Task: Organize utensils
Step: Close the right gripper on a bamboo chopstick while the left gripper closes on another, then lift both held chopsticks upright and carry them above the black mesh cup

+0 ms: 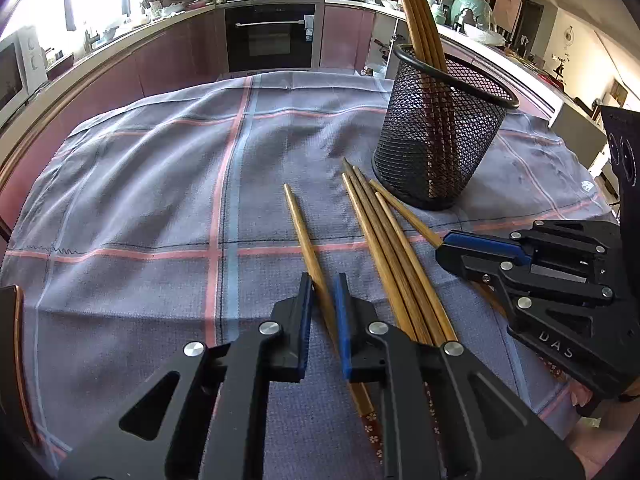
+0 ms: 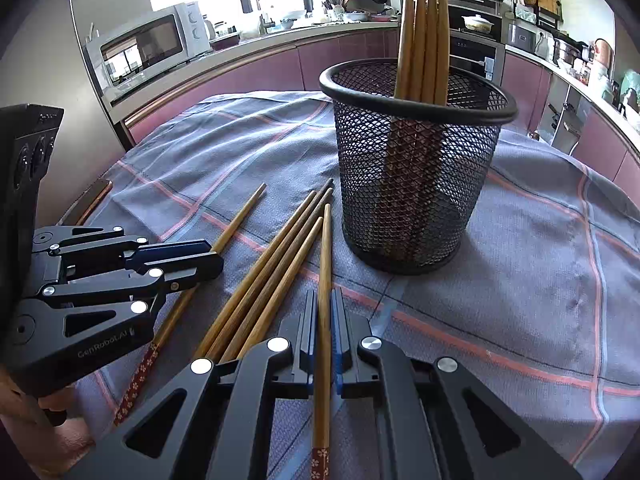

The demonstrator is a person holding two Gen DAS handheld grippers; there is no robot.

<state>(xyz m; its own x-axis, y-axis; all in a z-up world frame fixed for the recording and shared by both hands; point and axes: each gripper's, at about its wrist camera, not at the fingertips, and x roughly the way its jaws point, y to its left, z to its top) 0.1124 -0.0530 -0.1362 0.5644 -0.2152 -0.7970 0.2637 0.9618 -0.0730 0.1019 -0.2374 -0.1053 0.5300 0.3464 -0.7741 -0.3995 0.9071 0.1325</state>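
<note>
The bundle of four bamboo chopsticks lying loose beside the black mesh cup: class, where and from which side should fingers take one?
Take one of the four loose bamboo chopsticks at its thicker near part, coming from above with fingers straddling its width. They lie flat and packed together on the checked cloth, so the outermost stick is easiest; the narrow tips by the black mesh cup offer less to pinch.

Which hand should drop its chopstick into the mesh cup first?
Probably the right gripper: it is shut on a chopstick whose tip lies beside the mesh cup. The left gripper holds its chopstick farther off.
</note>
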